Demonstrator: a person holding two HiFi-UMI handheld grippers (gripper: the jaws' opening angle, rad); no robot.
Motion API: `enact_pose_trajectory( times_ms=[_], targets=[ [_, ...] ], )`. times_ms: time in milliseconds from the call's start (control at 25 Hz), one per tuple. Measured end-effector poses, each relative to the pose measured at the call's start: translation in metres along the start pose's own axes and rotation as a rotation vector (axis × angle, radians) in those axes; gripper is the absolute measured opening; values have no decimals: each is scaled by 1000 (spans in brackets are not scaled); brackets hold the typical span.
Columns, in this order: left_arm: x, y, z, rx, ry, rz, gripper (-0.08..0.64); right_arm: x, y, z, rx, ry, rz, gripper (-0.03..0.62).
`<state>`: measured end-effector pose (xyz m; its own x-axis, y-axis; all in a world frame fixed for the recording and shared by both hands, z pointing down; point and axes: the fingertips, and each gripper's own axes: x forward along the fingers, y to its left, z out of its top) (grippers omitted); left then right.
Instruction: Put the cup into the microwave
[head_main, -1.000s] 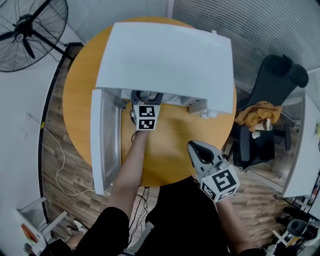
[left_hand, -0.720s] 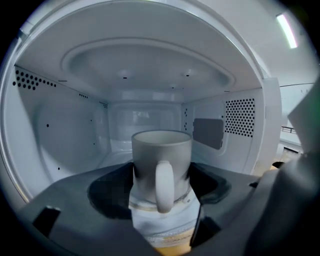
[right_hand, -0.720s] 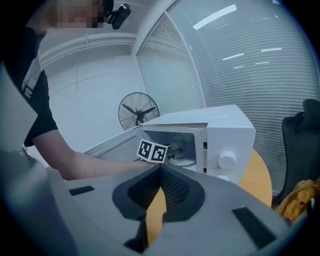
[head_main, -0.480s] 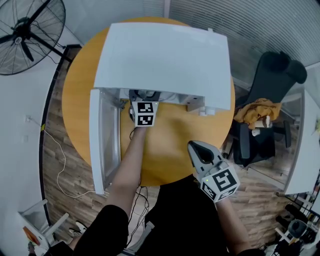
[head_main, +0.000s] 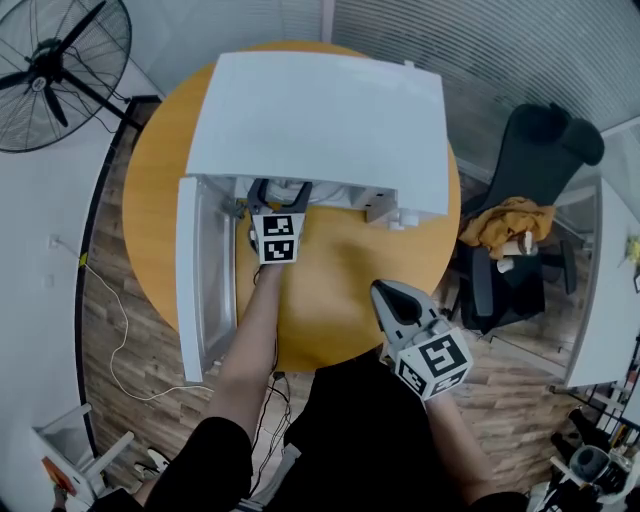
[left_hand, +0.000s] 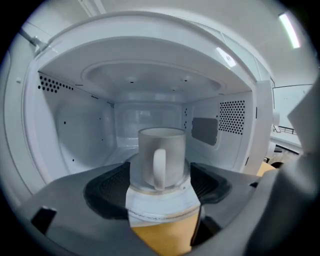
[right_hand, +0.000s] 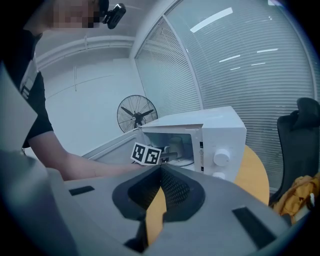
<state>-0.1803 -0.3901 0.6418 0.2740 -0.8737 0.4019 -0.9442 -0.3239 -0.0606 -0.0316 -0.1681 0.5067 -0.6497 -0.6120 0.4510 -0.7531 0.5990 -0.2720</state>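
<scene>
The cup (left_hand: 160, 159) is standing upright inside the microwave (head_main: 320, 120), on the glass turntable (left_hand: 165, 191) near the front of the cavity. Its handle is pointing back out toward the near side, straight along the left gripper's line.

The left gripper (head_main: 281, 190) is reaching into the mouth of the oven with its jaws apart. The cup is sitting at their far tips, one pad on either side, and neither pad is visibly pressing on it. Judging by that, the cup is already placed. A withdrawal would run straight back toward the near side, with the jaws held wide so they clear the handle.

The door (head_main: 195, 290) is hanging open to the left, beside the person's forearm. Nothing else is showing in the cavity.

The right gripper (head_main: 392, 293) is hovering over the near right of the round worktop (head_main: 340, 270), well apart from the oven. Its jaws are together with nothing between them. The left gripper is by far the nearer to the cup.
</scene>
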Motion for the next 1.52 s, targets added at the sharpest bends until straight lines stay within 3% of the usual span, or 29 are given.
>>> enact_pose_trajectory(
  times_ms=[520, 920, 1200, 1520],
  targets=[
    [-91, -44, 1, -15, 2, 34, 354, -40, 15, 5, -47, -69, 90, 9],
    [-184, -123, 14, -43, -9, 37, 341, -105, 22, -8, -71, -128, 152, 9],
    [-255, -176, 20, -51, -21, 60, 302, -148, 31, -10, -101, -185, 208, 9],
    [-334, -240, 43, -85, -97, 75, 185, -188, 40, -26, -135, -198, 255, 9]
  ],
)
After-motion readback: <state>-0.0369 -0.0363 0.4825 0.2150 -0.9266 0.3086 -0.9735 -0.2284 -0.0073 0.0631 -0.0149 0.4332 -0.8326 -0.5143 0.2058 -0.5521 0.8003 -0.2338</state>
